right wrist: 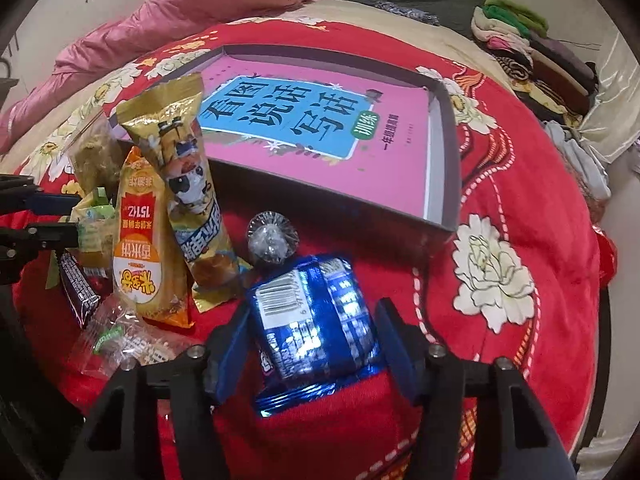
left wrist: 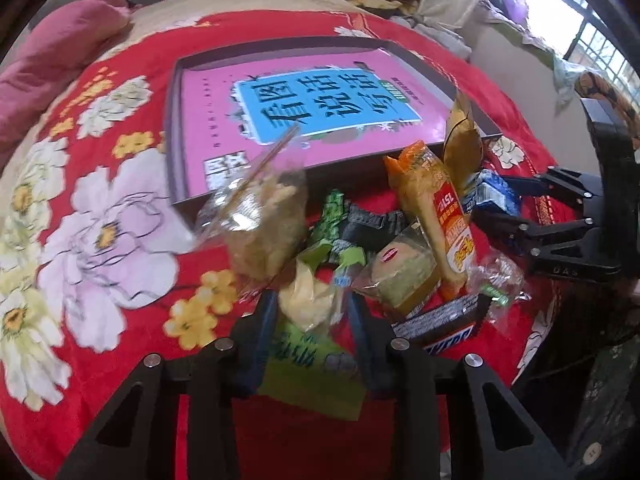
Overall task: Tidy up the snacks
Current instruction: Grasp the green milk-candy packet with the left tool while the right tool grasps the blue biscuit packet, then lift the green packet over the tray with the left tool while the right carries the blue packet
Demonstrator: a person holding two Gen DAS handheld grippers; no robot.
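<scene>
A heap of snacks lies on the red flowered blanket point(left wrist: 120, 280) in front of a grey box point(left wrist: 180, 152) whose floor is a pink book. My left gripper point(left wrist: 312, 316) points down at the heap and is shut on a green and yellow packet point(left wrist: 308, 304), pads against both its sides. My right gripper point(right wrist: 312, 328) is shut on a shiny blue packet point(right wrist: 312, 304) that rests on the blanket. From the left wrist view the right gripper point(left wrist: 504, 200) shows at the far right with the blue packet point(left wrist: 492, 196) in it.
An orange rice-cracker packet point(right wrist: 140, 248), a long gold packet point(right wrist: 184, 168), a Snickers bar point(left wrist: 444, 332), a clear bag of crumbly snack point(left wrist: 260, 224) and a clear-wrapped sweet point(right wrist: 272, 240) crowd the heap. A pink quilt point(right wrist: 180, 8) and folded clothes point(right wrist: 532, 52) lie behind.
</scene>
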